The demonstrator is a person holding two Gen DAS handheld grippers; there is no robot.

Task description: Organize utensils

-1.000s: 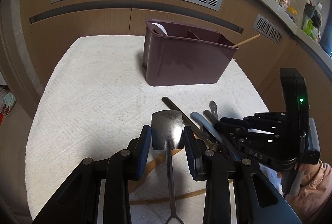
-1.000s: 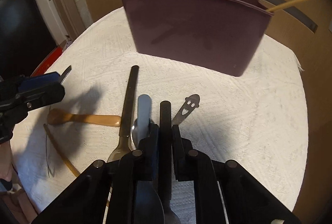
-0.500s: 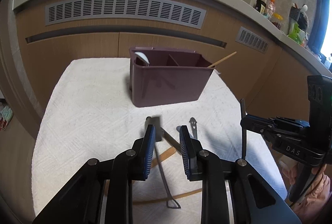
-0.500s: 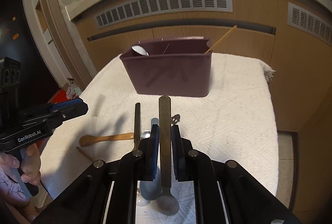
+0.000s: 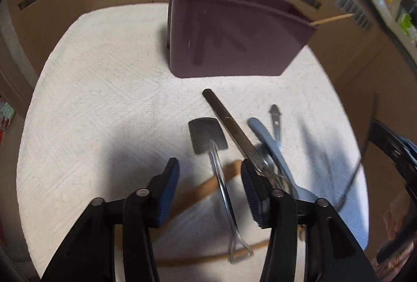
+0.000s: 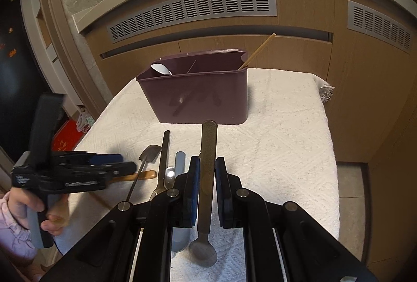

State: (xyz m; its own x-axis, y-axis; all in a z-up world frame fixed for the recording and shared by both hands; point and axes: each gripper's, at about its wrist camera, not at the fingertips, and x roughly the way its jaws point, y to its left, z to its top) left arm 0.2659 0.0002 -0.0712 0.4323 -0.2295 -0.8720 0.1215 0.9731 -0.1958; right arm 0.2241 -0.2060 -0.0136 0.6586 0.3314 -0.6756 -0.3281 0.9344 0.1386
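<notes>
A dark purple utensil caddy [image 5: 234,39] [image 6: 198,94] stands at the far side of the white cloth [image 5: 104,104]. It holds a white spoon [image 6: 161,69] on the left and a wooden chopstick [image 6: 256,51] on the right. My right gripper [image 6: 207,177] is shut on a flat-handled metal spoon [image 6: 207,151], held above the cloth with its bowl toward me. My left gripper [image 5: 209,177] hangs low over the cloth, jaws opening. A shovel-shaped metal spoon [image 5: 208,136] lies between them, its pads not touching it.
Right of the shovel spoon lie a long flat-handled metal utensil [image 5: 229,125], a grey-blue spoon [image 5: 268,143] and a smiley-ended utensil [image 5: 276,120]. A wooden spoon [image 5: 206,190] and a wooden stick [image 5: 208,259] lie under my left gripper. Wooden cabinets with vents rise behind.
My right gripper rose from the cloth with the flat-handled spoon, then stayed put. My left gripper lifted, then dropped back toward the shovel spoon, and its jaws spread wider.
</notes>
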